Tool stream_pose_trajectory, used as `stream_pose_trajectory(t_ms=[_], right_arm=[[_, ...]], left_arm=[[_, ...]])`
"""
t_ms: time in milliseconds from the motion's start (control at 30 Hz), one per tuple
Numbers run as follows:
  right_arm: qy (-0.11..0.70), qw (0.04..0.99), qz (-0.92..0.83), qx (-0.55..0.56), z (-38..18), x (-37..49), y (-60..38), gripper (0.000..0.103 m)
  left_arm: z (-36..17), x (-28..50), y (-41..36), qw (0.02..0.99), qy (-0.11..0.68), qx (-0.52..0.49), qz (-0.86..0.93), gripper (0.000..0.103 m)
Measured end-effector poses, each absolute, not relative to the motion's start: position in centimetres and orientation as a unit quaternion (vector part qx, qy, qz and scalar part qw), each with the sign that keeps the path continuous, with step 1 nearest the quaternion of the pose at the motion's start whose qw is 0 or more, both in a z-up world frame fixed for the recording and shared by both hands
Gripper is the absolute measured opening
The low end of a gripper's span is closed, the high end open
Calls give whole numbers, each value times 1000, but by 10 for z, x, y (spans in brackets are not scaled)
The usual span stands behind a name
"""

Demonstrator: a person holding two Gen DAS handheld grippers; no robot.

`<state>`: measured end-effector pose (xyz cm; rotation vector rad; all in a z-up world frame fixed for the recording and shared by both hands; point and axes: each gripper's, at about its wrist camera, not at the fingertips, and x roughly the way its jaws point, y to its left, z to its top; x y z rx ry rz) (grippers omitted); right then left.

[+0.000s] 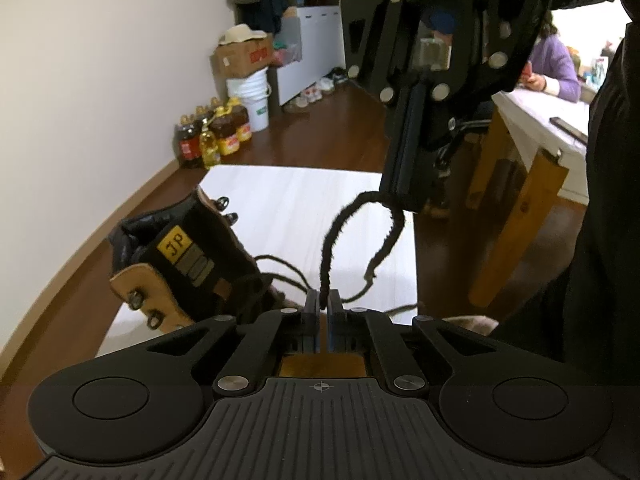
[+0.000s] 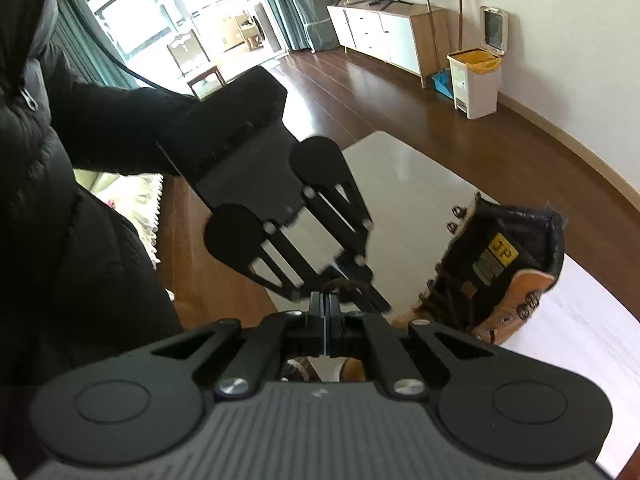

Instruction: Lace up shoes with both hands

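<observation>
**Both grippers on one lace, loop drawn up off the boot**

Nearest the left wrist camera: the left gripper point(image 1: 323, 300), jaws together and clamped on the dark lace point(image 1: 326, 256). The strand rises straight out from between its pads.

Just beyond, that strand arches up and over to the right gripper point(image 1: 402, 196), which hangs above and points down. Its jaws are also closed, pinching the lace at the top of the arch; a short free tail curls back down from there and ends in the air (tip looks frayed or blurred, cannot tell which).

From the right wrist view the same pairing shows: right gripper point(image 2: 325, 300) shut on a bit of dark lace, left gripper point(image 2: 360, 276) just beyond it, nearly touching.

Further out, the boot point(image 1: 188, 264) lies tilted on the white tabletop point(image 1: 288, 200), tan leather with a black tongue and a yellow tag, its upper metal hooks bare. More lace trails loosely from its eyelets toward the left gripper.

Far back: wood floor, bottles and a bucket by the wall, a seated person in purple at another table.

Reading of the step: a loop is being formed or handed between the grippers, well clear of the boot, likely the start of tying or of routing to the open hooks.

Next move, as I judge it: one grip must hold tension while the other carries the strand across without letting the short tail slip free.
</observation>
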<state>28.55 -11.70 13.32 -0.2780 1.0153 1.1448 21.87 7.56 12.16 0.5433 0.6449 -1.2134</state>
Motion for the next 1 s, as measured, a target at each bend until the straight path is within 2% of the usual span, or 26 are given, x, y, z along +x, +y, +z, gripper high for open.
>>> stream_pose_trajectory(t_ms=[333,433,500,667,767,833,1000], right_arm=[[484,749,435,-128,101,270,-136,2],[485,771,400,-101,96,270,-142,14],[482,791,372,-62,97,270,-152,18],[487,790,328,178,86,271,-181,19],[484,777,292,276,69,268,-188,28],[479,771,276,316,60,265,-189,35],[465,760,254,375,39,252,-184,35]], left_arm=[[120,213,51,705,328,350,-521,3],[116,212,43,699,329,386,-504,3],[115,213,39,698,333,399,-493,3],[118,223,32,708,356,400,-460,3],[123,236,29,716,402,362,-441,3],[126,251,34,721,455,290,-435,3],[120,279,53,700,557,124,-430,3]])
